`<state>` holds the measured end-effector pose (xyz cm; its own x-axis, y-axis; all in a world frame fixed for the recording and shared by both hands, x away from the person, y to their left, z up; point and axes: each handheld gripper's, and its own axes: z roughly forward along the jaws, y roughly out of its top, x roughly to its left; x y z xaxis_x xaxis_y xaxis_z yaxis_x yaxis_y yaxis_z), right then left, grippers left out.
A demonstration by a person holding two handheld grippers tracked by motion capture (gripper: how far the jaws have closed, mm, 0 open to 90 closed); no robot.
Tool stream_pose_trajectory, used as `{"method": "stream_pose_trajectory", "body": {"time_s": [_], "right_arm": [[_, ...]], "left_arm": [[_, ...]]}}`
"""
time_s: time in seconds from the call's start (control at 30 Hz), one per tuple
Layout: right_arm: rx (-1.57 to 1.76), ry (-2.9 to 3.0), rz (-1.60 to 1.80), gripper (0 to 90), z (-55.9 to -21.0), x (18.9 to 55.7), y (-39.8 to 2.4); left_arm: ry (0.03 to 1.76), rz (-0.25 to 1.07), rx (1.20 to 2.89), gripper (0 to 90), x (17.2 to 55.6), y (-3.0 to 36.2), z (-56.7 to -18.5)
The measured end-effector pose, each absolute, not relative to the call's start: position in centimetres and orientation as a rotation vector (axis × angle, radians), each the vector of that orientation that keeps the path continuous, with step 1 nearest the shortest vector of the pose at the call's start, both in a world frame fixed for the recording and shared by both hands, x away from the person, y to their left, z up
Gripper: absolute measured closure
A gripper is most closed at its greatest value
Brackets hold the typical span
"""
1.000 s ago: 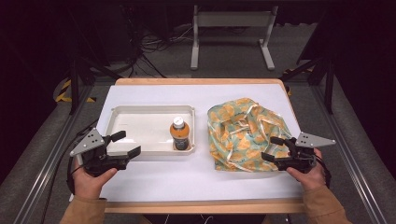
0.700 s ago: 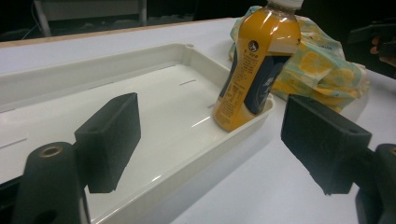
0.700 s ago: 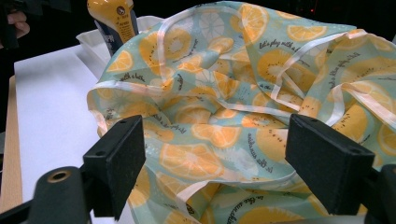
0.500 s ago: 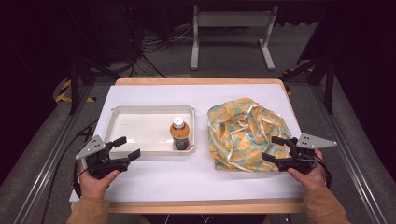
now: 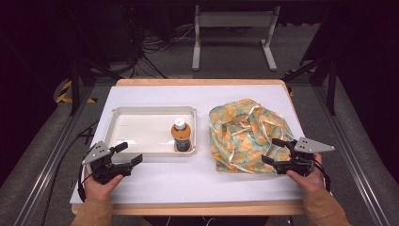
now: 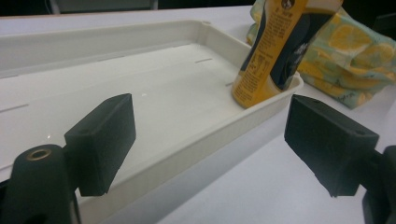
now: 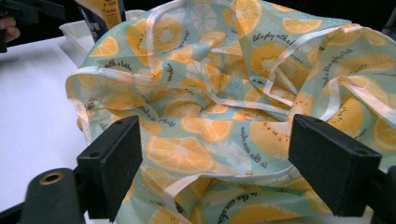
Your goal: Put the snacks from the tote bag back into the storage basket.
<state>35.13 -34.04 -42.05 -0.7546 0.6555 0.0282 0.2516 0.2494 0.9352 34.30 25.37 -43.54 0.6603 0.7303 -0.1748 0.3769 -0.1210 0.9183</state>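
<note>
A white tray (image 5: 126, 118) lies left of centre on the table, with an orange bottle (image 5: 181, 134) upright in its front right corner. The bottle (image 6: 275, 46) and tray rim (image 6: 201, 144) appear close in the left gripper view. A crumpled cloth bag printed with orange slices (image 5: 240, 132) rests on the right; its folds (image 7: 219, 93) spread across the right gripper view. My left gripper (image 5: 128, 154) is open at the tray's front left corner, holding nothing. My right gripper (image 5: 272, 151) is open at the bag's front right edge, its jaws straddling the cloth without closing on it.
The white table top (image 5: 188, 181) has bare space along the front between my hands. A wooden edge (image 5: 197, 208) runs along the near side. Beyond the table stand a metal frame (image 5: 233, 28) and cables on the dark floor.
My left gripper has drawn back and down toward the table's front left, away from the tray. The right gripper has barely moved at the bag's edge.
</note>
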Motion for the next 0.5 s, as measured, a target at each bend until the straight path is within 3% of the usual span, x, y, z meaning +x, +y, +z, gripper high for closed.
{"method": "stream_pose_trajectory", "body": {"time_s": [0.23,0.5], "right_arm": [[0.844,2.168,1.499,18.1,-42.22,35.21,-33.99],[0.845,2.177,1.481,18.1,-42.31,35.26,-33.92]], "left_arm": [[0.895,0.403,1.831,19.4,34.1,24.2,-44.32],[0.931,0.398,1.808,20.1,33.95,24.7,-44.76]]}}
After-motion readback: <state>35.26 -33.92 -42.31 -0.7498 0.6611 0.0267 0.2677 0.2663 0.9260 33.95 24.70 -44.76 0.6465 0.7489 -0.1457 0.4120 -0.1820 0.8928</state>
